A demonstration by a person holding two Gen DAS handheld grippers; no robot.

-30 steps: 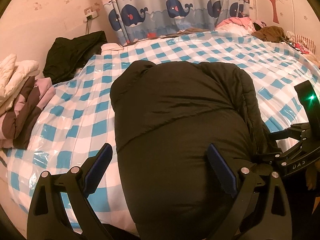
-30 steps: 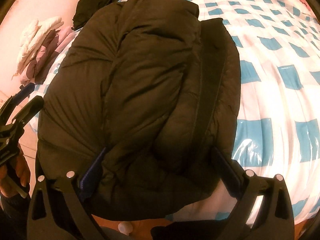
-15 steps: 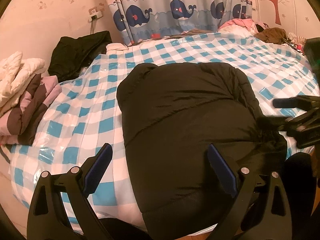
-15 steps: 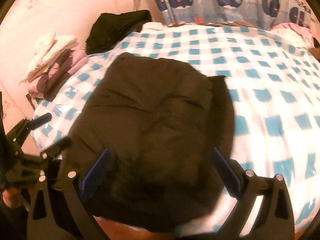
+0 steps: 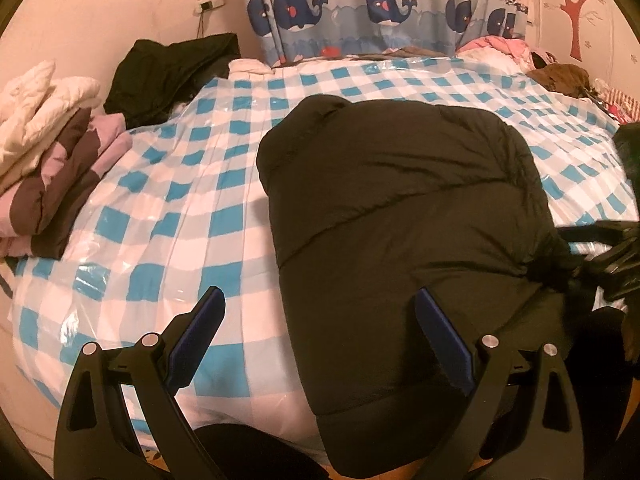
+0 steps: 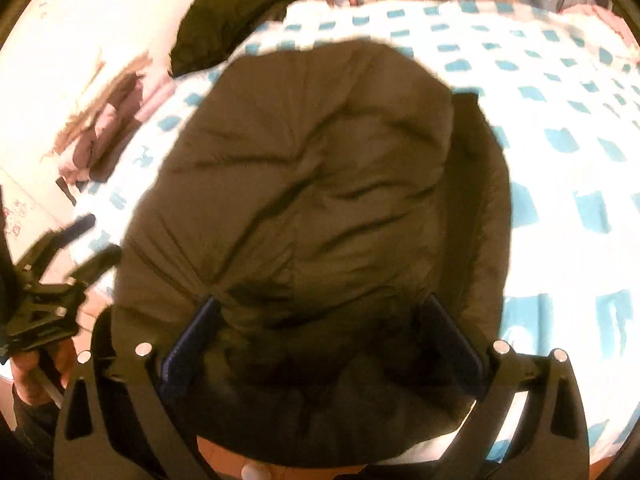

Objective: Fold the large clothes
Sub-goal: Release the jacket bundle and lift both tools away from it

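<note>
Now the folded black jacket [image 6: 312, 200] lies beneath the spread right hand-held gripper [image 6: 320, 336].

Both wrist cameras look along the bed [image 5: 168, 216], sharing the jacket [image 5: 400, 220]; right seemingly closer, blurred

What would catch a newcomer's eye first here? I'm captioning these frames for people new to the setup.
A big dark puffy jacket lies folded on the near half of a blue-and-white checked bed. Both open grippers, left and right, sit at its near edge. A whale-print curtain hangs behind, and folded clothes are stacked on the bed's left side.
</note>
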